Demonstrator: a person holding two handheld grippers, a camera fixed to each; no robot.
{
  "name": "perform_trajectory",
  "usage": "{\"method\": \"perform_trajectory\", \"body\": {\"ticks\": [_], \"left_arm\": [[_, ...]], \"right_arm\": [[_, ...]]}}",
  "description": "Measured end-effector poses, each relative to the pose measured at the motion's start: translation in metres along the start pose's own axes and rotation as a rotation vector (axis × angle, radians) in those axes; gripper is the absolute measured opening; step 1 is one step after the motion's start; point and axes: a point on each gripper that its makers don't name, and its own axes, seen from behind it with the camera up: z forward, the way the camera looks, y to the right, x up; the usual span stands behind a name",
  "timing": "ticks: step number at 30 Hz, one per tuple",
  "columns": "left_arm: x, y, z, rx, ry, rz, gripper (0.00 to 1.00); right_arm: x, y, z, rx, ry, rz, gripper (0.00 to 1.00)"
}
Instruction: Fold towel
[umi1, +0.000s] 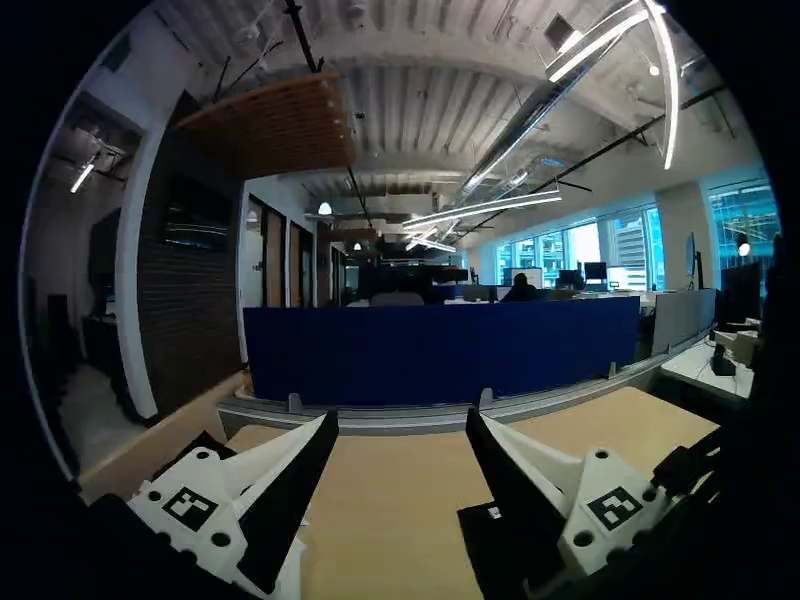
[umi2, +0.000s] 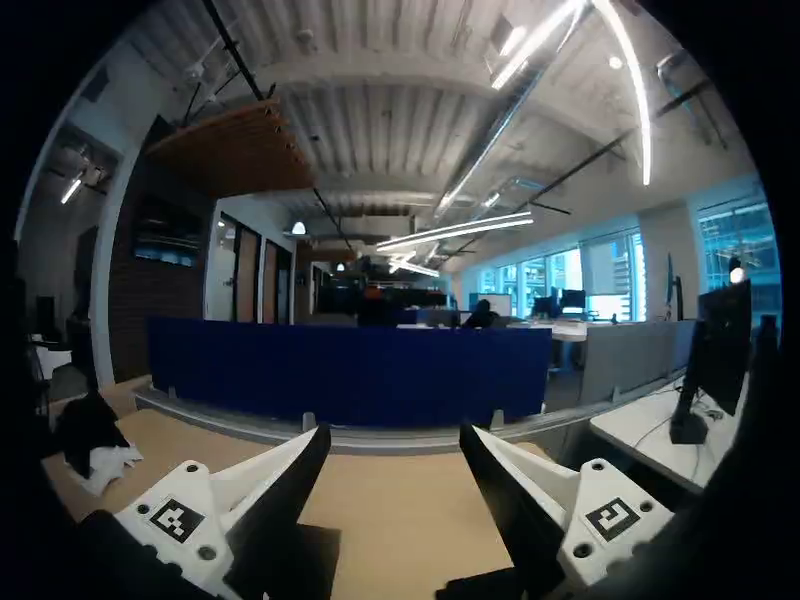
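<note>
In the left gripper view my left gripper (umi1: 400, 415) is open, its white and black fingers (umi1: 290, 470) spread wide over a light wooden table (umi1: 400, 520) with nothing between them. My right gripper (umi2: 393, 428) in the right gripper view is also open, held level above the same kind of table top (umi2: 400, 520), and the gap between its fingers is empty. A crumpled dark and white shape (umi2: 90, 445) lies at the table's left edge; whether it is cloth I cannot tell.
A blue partition (umi1: 440, 350) (umi2: 350, 375) runs along the table's far edge behind a grey rail (umi1: 430, 412). A white desk with a monitor (umi2: 715, 350) stands to the right. A dark object (umi1: 690, 465) sits at the right edge of the left gripper view.
</note>
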Motion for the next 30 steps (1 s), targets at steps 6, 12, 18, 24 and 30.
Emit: {"method": "perform_trajectory", "body": {"ticks": [6, 12, 18, 24, 30], "left_arm": [[-0.006, 0.016, 0.002, -0.077, -0.061, 0.022, 0.95], [-0.015, 0.035, 0.004, -0.182, -0.125, 0.071, 0.95], [-0.022, 0.057, 0.004, -0.286, -0.176, 0.095, 0.95], [-0.034, 0.064, 0.005, -0.317, -0.207, 0.103, 0.95], [-0.054, 0.067, 0.006, -0.322, -0.235, 0.115, 0.95]], "right_arm": [[-0.001, -0.012, -0.001, 0.065, -0.048, -0.064, 1.00], [-0.008, -0.037, -0.002, 0.194, -0.110, -0.117, 1.00], [-0.021, -0.064, -0.005, 0.326, -0.188, -0.161, 1.00], [-0.030, -0.078, -0.006, 0.392, -0.227, -0.195, 1.00], [-0.046, -0.088, -0.007, 0.419, -0.250, -0.203, 1.00]]}}
